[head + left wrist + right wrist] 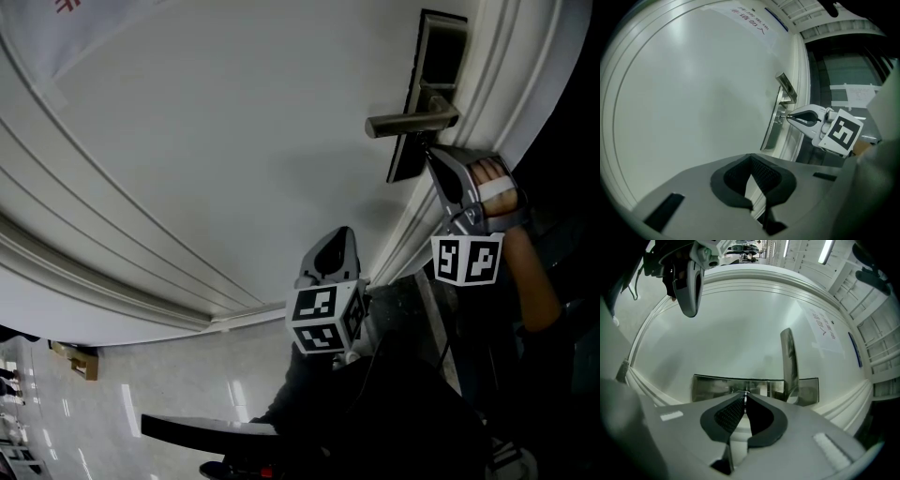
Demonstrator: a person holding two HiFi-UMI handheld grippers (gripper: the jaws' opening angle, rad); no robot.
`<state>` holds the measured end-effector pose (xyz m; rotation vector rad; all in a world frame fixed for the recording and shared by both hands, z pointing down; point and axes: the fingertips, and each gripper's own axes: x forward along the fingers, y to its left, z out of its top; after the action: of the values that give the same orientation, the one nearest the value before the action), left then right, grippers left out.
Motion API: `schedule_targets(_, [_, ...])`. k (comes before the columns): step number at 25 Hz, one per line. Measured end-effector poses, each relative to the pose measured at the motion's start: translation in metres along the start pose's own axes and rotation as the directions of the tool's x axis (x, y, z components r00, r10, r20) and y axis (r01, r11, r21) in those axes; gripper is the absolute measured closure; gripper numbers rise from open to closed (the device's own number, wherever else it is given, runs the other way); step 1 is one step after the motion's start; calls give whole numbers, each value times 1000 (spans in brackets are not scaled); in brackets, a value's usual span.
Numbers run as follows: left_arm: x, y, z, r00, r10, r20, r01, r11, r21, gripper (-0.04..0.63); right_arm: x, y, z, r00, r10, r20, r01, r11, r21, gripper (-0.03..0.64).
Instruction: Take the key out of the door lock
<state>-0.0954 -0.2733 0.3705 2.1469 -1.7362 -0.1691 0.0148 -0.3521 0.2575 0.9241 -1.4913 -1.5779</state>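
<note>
Both jaws of the right hand-held gripper are pinched together on the key. The key sticks out of the lock plate on the white door, just beside the plate's lever handle. The left hand-held gripper is closed on nothing and hangs well apart from the plate.

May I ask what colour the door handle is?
The handle is a dull metallic grey-brown, seen best in the head view.
</note>
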Motion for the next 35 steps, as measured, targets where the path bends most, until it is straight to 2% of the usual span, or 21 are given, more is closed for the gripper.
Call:
schedule_targets(19, [3,2,9,999,35,31,-36,999,30,595,0,-1,-2,1000,0,30,-1,1000,13,604])
schedule_targets(28, [7,-3,10,999,16,33,-17,1000,20,595,-2,-2,0,1000,-9,29,8,1000,13,604])
schedule_targets(35, [4,-7,1,1000,15,6,-15,1000,3,595,-2,0,1,1000,-3,31,2,1000,23,604])
